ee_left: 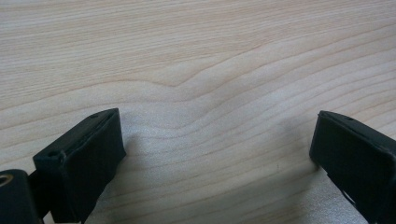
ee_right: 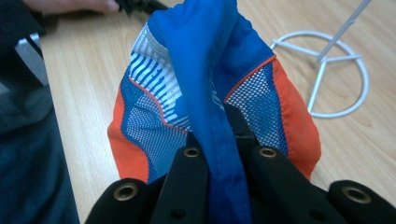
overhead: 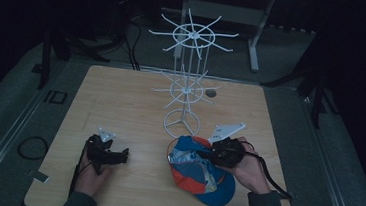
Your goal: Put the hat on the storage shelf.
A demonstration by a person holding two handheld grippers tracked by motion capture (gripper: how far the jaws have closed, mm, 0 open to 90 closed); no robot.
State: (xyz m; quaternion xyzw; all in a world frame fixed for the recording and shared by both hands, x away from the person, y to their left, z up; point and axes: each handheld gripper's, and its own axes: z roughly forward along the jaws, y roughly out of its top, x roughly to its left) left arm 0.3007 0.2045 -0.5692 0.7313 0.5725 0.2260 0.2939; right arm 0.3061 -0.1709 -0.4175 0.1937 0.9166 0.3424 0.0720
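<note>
A blue and orange cap (overhead: 200, 172) with white mesh panels lies on the wooden table (overhead: 121, 97), near its front edge and right of centre. My right gripper (overhead: 212, 153) is shut on the cap's blue fabric (ee_right: 205, 70), which runs pinched between its two black jaws. My left gripper (overhead: 125, 154) rests low at the front left, held by a hand, open over bare wood with nothing between its fingers (ee_left: 84, 158). A white wire rack (overhead: 189, 58) with radiating hooks stands behind the cap, its ring base (ee_right: 327, 74) just beyond it.
The rack's ring base (overhead: 182, 122) sits close to the cap's far side. A small dark disc (overhead: 211, 92) lies on the table behind the rack. Dark stands and cables surround the table on the floor.
</note>
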